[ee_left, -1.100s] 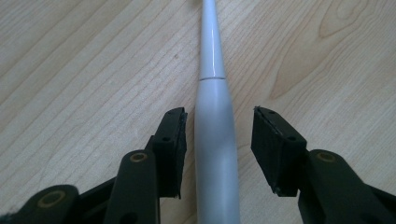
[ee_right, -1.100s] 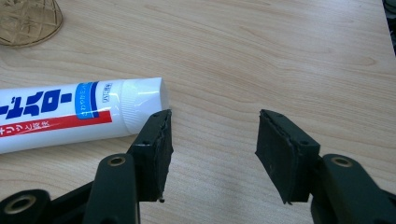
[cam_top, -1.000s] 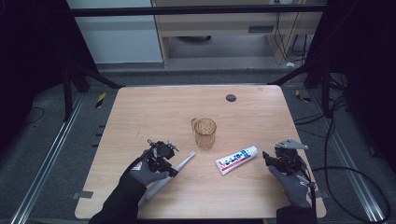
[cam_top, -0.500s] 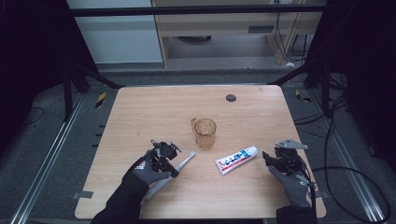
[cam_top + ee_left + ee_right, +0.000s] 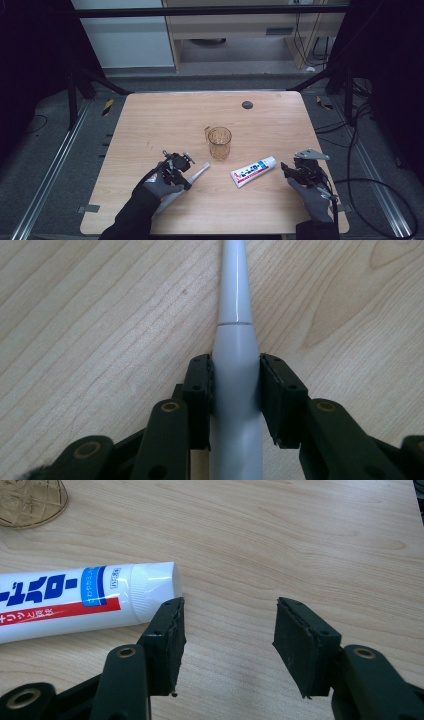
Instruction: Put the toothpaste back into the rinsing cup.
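Observation:
A grey toothbrush [image 5: 201,172] lies flat on the wooden table [image 5: 165,120], left of centre near the front. My left gripper [image 5: 186,173] is shut on its handle; in the left gripper view the two jaws press the toothbrush [image 5: 235,300] from both sides, left gripper [image 5: 235,365] low over the wood. A white toothpaste tube [image 5: 252,171] with red and blue print lies right of centre. My right gripper [image 5: 287,170] stands open just right of its cap end; the toothpaste tube [image 5: 75,605] sits beside the left jaw, outside the gap of the right gripper [image 5: 227,610].
An amber glass mug [image 5: 219,142] stands upright at the table's middle, between and beyond both grippers; its base edge shows as the mug [image 5: 30,500] in the right gripper view. A small dark disc [image 5: 247,104] lies near the far edge. Cables trail on the floor at the right.

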{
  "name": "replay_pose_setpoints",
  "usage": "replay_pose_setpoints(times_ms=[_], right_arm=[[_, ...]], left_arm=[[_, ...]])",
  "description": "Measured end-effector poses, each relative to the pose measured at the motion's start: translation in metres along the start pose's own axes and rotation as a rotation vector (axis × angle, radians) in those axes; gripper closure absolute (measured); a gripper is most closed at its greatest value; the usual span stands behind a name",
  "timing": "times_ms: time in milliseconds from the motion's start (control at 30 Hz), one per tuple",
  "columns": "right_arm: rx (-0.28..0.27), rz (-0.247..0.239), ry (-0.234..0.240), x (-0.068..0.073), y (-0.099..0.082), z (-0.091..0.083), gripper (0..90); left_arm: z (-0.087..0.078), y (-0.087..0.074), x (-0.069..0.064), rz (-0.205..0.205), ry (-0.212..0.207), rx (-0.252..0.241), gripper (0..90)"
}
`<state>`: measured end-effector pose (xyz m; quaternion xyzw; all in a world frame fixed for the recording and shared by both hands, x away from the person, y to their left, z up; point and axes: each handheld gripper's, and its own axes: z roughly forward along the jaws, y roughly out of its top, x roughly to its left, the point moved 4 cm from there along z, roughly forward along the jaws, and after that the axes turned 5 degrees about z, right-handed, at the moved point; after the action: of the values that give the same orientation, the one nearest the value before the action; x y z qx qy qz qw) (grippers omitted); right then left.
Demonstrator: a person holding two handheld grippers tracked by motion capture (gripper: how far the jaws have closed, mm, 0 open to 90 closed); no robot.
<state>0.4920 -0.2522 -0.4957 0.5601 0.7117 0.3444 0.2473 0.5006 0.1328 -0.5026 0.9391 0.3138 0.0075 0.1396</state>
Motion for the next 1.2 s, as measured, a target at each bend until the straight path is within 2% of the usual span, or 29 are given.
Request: replay_pose_setpoints(times_ms=[267, 467, 600, 900, 1200], right_arm=[[0.001, 0.003, 0.001, 0.000, 0.000, 0.000, 46.0], [0.002, 0.007, 0.004, 0.000, 0.000, -0.001, 46.2], [0.002, 0.006, 0.002, 0.000, 0.000, -0.001, 46.2], [0.000, 0.009, 0.004, 0.000, 0.000, -0.001, 46.3], [0.001, 0.008, 0.003, -0.001, 0.000, -0.001, 46.3]], left_arm=[[0.000, 0.000, 0.000, -0.014, 0.005, -0.005, 66.9], [-0.005, -0.002, 0.001, -0.030, 0.014, -0.041, 67.1], [-0.021, -0.005, 0.002, -0.037, 0.035, -0.101, 67.1], [-0.063, -0.015, 0.008, -0.083, 0.106, -0.273, 67.2], [-0.086, -0.015, 0.012, -0.108, 0.146, -0.392, 67.3]])
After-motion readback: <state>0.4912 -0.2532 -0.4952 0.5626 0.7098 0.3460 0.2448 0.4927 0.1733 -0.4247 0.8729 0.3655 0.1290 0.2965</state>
